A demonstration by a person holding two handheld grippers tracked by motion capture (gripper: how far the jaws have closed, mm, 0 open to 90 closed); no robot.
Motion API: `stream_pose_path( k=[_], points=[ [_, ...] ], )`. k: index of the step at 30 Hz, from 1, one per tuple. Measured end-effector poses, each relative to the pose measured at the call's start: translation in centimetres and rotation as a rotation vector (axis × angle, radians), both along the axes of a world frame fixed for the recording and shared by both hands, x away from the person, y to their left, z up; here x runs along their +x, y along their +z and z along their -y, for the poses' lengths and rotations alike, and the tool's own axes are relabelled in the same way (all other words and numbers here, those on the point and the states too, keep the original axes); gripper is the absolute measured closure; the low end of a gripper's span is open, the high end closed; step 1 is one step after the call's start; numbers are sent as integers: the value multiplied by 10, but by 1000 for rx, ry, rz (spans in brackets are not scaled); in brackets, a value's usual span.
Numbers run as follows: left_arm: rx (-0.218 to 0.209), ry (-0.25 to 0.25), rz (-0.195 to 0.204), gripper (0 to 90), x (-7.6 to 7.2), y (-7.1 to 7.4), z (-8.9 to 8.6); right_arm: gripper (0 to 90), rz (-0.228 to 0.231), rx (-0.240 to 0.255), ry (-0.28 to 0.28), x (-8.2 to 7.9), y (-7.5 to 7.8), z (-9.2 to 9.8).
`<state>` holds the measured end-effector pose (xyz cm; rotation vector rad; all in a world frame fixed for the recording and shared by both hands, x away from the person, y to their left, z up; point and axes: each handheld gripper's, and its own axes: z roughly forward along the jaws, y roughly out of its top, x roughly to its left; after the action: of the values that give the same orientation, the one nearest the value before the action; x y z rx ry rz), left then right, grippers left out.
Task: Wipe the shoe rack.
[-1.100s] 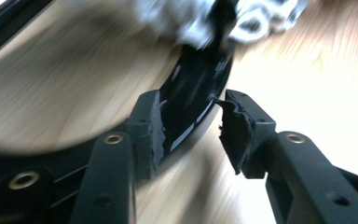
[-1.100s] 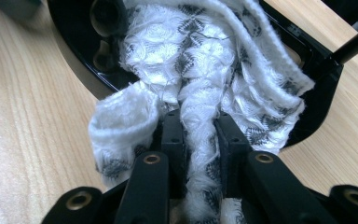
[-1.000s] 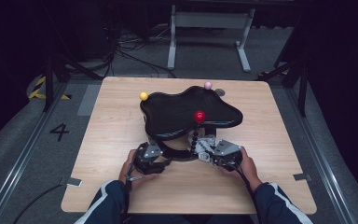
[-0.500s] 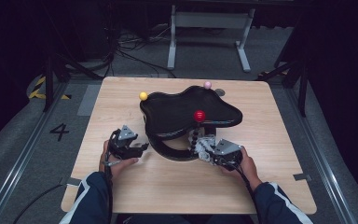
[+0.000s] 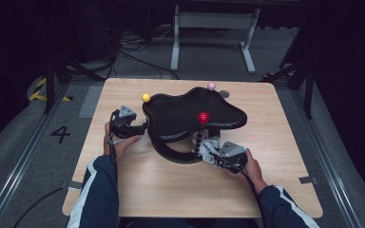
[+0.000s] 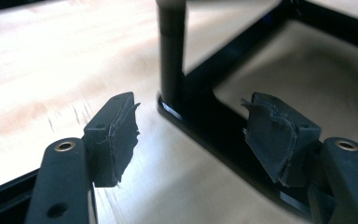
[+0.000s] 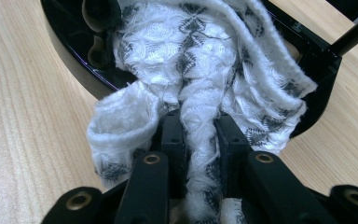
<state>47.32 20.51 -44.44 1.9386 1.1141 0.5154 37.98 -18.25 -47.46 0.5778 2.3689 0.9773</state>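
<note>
A: Where does the work stand?

B: The right gripper point(image 7: 200, 135) pinches a fold of the white patterned cloth point(image 7: 205, 60), jaws pressed together on it at the bottom centre of its own view; the cloth lies bunched in the lower shelf of the black stand point(image 5: 190, 114), at the middle of the high view.

A: And the other tool?

B: The left gripper point(image 5: 140, 127) sits at the stand's left edge in the high view; its jaws have just been opening and now stand spread with nothing pressed between the pads point(image 6: 116, 135); a black post point(image 6: 171, 51) and the stand's base frame point(image 6: 214, 126) lie just ahead, between and beyond them.

A: How would you do this step well?

B: I judge the step to be drawing the cloth out while the stand is steadied; I would close the left jaws squarely on the frame or post before pulling; then draw the cloth low and slowly towards the bottom of the frame, so it does not snag the red-knobbed rod point(image 5: 203, 118).

A: What does each view add?

B: The high view gives the layout: the yellow ball point(image 5: 146, 97) and pink ball point(image 5: 211, 86) at the tray's far rim, both hands on the wooden table point(image 5: 275, 180); the right gripper view gives the cloth's weave and the grip itself; the left gripper view shows the torn pad faces and the gap to the frame.
</note>
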Motion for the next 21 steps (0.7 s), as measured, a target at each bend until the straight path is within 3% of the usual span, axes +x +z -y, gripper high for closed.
stream_pose_path(
  k=[12,16,21],
  points=[
    [-18,64,7,353,32,1,11,768,-9,16,2,1,-1,2],
    [-17,78,6,459,37,-1,11,767,-13,20,1,1,-1,3],
    [-12,47,10,542,42,-3,12,766,-10,15,1,1,-1,3]
  ],
)
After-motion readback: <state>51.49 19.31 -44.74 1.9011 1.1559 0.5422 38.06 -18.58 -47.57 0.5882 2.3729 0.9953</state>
